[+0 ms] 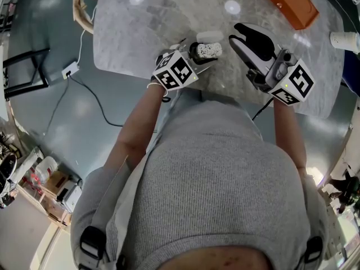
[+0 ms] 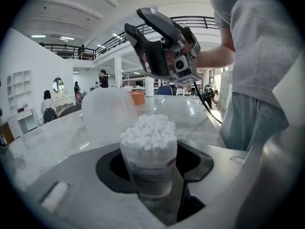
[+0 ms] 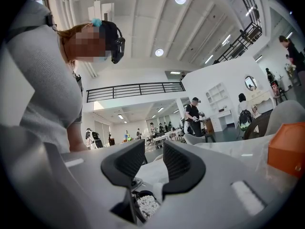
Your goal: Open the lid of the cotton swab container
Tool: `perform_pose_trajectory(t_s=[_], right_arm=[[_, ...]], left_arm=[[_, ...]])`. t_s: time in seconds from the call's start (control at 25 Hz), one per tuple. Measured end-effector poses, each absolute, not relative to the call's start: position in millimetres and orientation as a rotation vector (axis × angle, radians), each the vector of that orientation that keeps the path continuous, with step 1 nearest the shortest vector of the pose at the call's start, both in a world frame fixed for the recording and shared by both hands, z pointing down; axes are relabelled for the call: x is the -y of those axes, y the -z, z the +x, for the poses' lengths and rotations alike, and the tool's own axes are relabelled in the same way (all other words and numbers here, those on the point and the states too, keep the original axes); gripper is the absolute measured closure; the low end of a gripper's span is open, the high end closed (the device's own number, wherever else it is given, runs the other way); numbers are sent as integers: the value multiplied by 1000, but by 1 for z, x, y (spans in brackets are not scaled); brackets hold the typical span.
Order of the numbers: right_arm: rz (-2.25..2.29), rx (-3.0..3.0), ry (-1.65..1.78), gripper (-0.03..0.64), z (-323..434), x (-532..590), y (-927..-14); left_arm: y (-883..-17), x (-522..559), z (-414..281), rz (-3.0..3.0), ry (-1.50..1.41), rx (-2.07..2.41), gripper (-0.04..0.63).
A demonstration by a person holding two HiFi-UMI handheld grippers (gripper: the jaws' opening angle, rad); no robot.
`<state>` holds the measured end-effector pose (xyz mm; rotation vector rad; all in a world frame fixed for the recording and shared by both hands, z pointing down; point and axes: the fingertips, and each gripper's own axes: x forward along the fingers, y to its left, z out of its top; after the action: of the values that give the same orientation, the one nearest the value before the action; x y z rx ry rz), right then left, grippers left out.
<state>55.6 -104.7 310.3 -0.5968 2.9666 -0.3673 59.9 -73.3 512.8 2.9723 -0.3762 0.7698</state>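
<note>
L gripper (image 2: 151, 174) hugs upright clear plastic tub of white cotton swabs (image 2: 148, 151); see-through lid (image 2: 108, 112) lies just behind. R gripper (image 3: 155, 159), jaws narrow & empty, hangs right of it.

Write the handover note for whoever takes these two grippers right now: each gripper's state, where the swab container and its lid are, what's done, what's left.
Left gripper: shut on the cotton swab container, which is upright with its swab tips exposed.
Right gripper: open and empty, held above the table to the container's right.
Lid: off; the translucent cap that seems to be it stands on the marble table just beyond the container.
Done: the container is open.
To do: probably only set the container down and let go.
</note>
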Motion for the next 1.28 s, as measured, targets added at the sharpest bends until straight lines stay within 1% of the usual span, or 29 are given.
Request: perform_pose_trajectory(t_s=[0.4,0.84,0.88,1.04,1.24,1.28], right_arm=[[-596,-2954,358,506,56,105,-307],[-584,-2949,358,506,55,105,-306],[-582,-2948,359,506,55,105,-306],[-578,-2942,360,506,55,105,-305],[-578,-2939,362,506,55,106,-303],[-577,-2939,364,506,55,106,-303]], left_arm=[[-524,65,63,2989,-926,299,371],[-526,68,62,2964,-945,378,364],[-526,68,62,2958,-945,391,358],[-527,67,63,2935,-946,417,298],[-520,73,56,2908,-868,492,266],[-519,75,54,2901,-841,510,248]])
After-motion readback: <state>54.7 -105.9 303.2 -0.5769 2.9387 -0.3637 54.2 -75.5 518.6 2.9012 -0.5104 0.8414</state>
